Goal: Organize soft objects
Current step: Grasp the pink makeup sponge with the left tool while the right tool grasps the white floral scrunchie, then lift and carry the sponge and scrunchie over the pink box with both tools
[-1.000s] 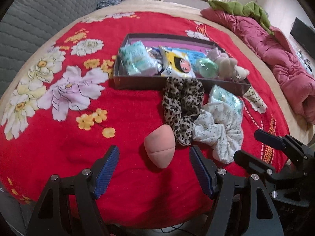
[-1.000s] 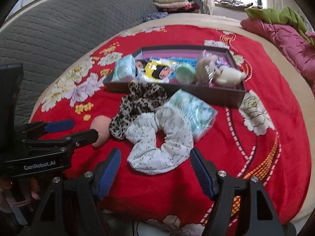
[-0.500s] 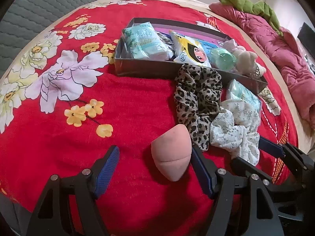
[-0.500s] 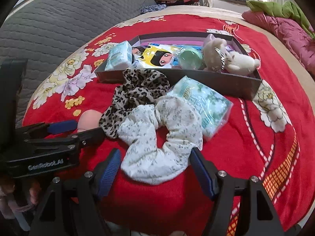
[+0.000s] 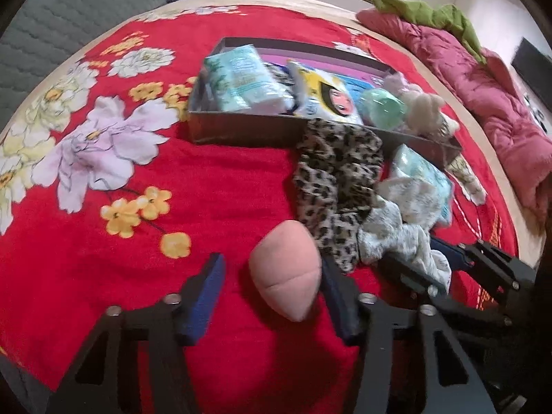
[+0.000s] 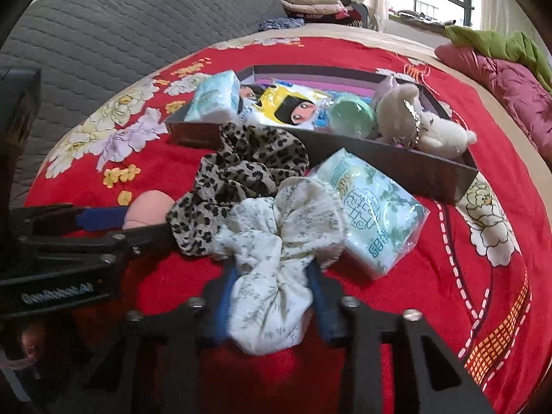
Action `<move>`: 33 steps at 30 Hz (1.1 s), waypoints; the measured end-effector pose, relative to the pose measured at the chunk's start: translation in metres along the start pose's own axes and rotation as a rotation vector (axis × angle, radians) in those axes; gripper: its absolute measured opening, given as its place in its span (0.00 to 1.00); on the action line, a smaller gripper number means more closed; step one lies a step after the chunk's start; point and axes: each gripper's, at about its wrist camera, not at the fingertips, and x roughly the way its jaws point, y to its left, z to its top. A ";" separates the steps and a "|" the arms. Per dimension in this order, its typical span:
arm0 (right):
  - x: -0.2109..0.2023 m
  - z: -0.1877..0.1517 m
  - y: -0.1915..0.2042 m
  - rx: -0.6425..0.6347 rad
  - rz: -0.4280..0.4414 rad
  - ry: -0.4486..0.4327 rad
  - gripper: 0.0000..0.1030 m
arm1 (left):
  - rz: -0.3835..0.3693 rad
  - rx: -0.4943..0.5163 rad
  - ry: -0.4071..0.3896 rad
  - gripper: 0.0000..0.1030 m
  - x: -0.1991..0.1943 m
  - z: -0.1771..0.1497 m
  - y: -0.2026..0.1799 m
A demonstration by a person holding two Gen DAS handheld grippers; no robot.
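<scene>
- Two views, left wrist first: left gripper (image 5: 269,296) low over the red floral bedspread (image 5: 114,258), jaws closing, pink sponge (image 5: 286,269) between them. Right pad looks to touch the sponge's side; left pad stands clear of it, so not clamped.
- Sponge lies on the bedspread, its far end just beside the leopard scrunchie (image 5: 336,186).
- Leopard scrunchie lies against the front wall of the dark box (image 5: 241,127), its top edge up on the rim.
- White floral scrunchie (image 5: 400,231) lies right of the leopard one, touching it; the right gripper's fingers are on its near part.
- Box holds a tissue pack (image 5: 241,79), a yellow cartoon packet (image 5: 327,93), a green ball (image 5: 379,107) and a plush toy (image 5: 424,110).
- Right wrist view: right gripper (image 6: 272,296) jaws closing, both blue pads pressing on the white floral scrunchie (image 6: 276,241), near loop bunched between them.
- Loose tissue pack (image 6: 369,210) lies on the bedspread right of that scrunchie, touching it, in front of the box (image 6: 396,162).
- Leopard scrunchie (image 6: 241,179) sits left of and behind the white one, overlapping it.
- Left gripper (image 6: 103,220) enters from the left, pink sponge (image 6: 148,207) partly seen between its fingers.
- Grey quilted headboard (image 6: 120,27) behind the bed.
</scene>
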 end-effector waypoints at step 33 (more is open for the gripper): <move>-0.078 0.018 -0.028 0.093 0.067 -0.228 0.24 | -0.060 -0.041 -0.154 0.37 -0.066 0.025 -0.013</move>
